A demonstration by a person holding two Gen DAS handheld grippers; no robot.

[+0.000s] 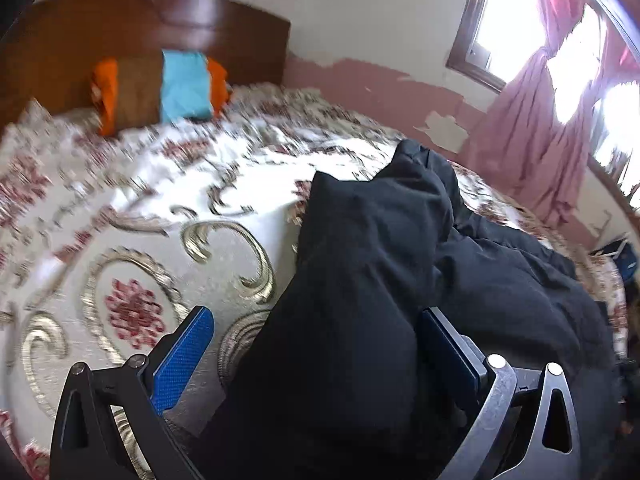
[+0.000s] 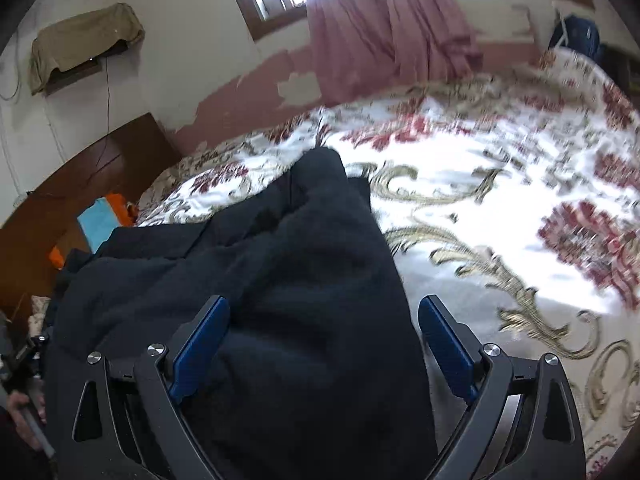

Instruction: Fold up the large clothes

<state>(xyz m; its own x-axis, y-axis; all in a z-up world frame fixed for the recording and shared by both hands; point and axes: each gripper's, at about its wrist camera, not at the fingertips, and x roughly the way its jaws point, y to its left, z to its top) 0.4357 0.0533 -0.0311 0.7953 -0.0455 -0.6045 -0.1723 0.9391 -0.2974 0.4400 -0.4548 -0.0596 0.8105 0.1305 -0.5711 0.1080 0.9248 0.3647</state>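
Both wrist views close above bed

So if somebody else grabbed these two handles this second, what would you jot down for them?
Left gripper: jaws wide open, the bunched black fabric garment lying between its blue pads, not pinched.
Right gripper: also open, straddling the same garment.
The garment sits in a crumpled heap on the white floral bedspread, near the side with the pink curtain.
Done: no neat fold visible yet.
Left: take hold of the edges, spread it flat, then fold.
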